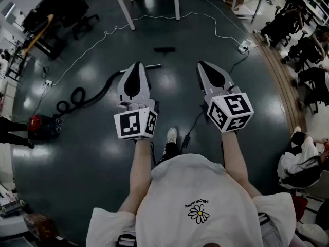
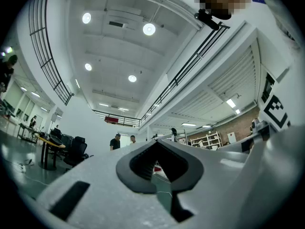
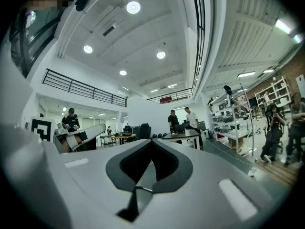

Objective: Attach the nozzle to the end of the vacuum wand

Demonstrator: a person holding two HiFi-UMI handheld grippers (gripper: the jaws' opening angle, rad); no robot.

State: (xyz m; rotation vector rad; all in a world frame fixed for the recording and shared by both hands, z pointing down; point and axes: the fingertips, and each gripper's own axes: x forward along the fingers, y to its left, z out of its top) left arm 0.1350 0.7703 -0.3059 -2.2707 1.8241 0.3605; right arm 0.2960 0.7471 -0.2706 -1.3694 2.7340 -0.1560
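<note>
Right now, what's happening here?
A person stands holding the left tongs and right tongs out in front, both shut and empty. The nozzle lies on the floor beyond the wand, apart from it. Neither is touched, so attaching hasn't begun.

the nozzle (image 1: pixel 164 49) lies on the floor (image 1: pixel 103 153) beyond the wand (image 1: pixel 153 66), vacuum (image 1: pixel 40 125) off left, table (image 1: pixel 125 6) behind.

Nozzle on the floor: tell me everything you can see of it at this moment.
The nozzle shows only in the head view, as a small, dark, flat bar. It lies crosswise on the dark, glossy floor, a little beyond the free end of the wand and apart from it. Nothing but the floor touches it. Its finer details are too small to tell.
</note>
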